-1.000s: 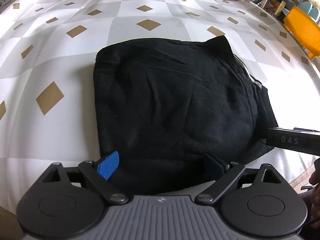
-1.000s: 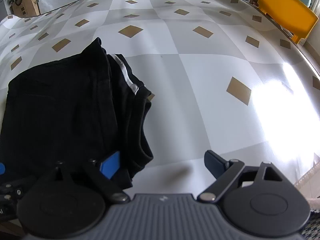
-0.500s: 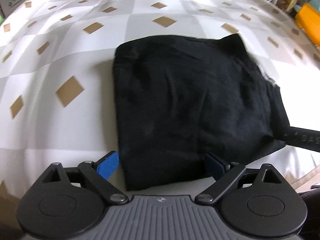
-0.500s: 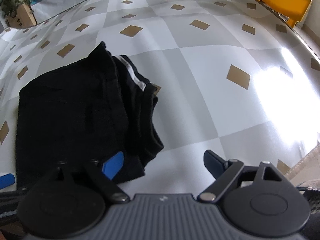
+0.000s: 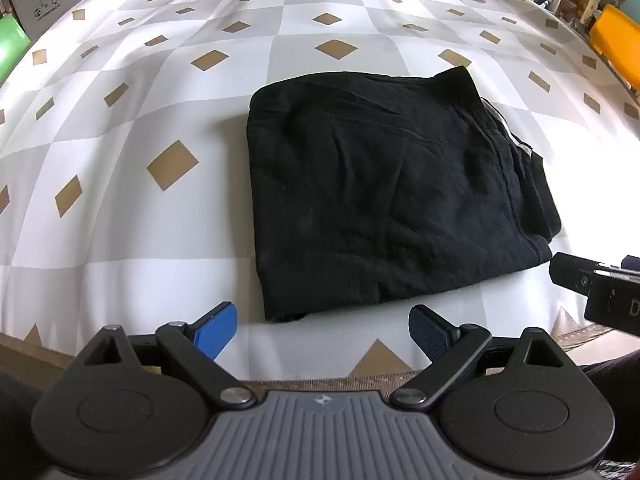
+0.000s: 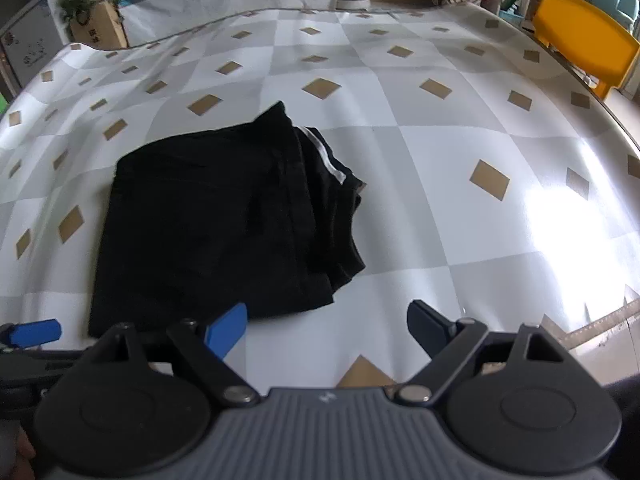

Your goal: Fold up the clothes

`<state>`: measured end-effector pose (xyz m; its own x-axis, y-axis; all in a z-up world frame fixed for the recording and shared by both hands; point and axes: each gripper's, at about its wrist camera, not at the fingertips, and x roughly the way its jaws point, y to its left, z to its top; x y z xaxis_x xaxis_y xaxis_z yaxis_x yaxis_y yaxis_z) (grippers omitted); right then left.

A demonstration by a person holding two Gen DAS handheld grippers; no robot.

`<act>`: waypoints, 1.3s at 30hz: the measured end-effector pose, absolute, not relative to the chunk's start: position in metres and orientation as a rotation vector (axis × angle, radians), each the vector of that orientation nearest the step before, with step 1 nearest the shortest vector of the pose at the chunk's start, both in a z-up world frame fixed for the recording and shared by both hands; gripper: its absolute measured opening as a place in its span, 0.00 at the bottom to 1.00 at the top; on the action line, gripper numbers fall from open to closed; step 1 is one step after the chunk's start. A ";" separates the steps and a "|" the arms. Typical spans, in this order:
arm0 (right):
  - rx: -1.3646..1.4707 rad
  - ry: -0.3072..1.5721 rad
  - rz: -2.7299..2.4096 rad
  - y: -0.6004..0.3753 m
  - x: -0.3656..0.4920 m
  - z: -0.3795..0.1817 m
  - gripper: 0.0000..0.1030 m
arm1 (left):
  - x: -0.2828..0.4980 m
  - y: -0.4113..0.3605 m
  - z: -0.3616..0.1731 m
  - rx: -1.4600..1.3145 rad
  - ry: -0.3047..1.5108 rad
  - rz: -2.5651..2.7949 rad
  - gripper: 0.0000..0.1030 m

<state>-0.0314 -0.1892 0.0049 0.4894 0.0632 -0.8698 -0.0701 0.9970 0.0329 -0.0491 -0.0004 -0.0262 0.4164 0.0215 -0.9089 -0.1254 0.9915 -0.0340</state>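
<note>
Pulling back from folded black garment, both tools now clear, jaws apart

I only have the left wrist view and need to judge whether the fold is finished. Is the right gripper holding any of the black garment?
Observer: No. The right gripper is open, with only tablecloth between its fingers; the black garment lies ahead, to its left.
Operator: How neat is the garment's right edge?
Observer: Uneven: the layers step outward there, and a white stripe runs along one of them.
</note>
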 end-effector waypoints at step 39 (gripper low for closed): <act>0.064 1.170 0.078 -0.200 -0.056 0.011 0.84 | -0.086 -0.020 -0.016 -0.120 1.173 0.107 0.90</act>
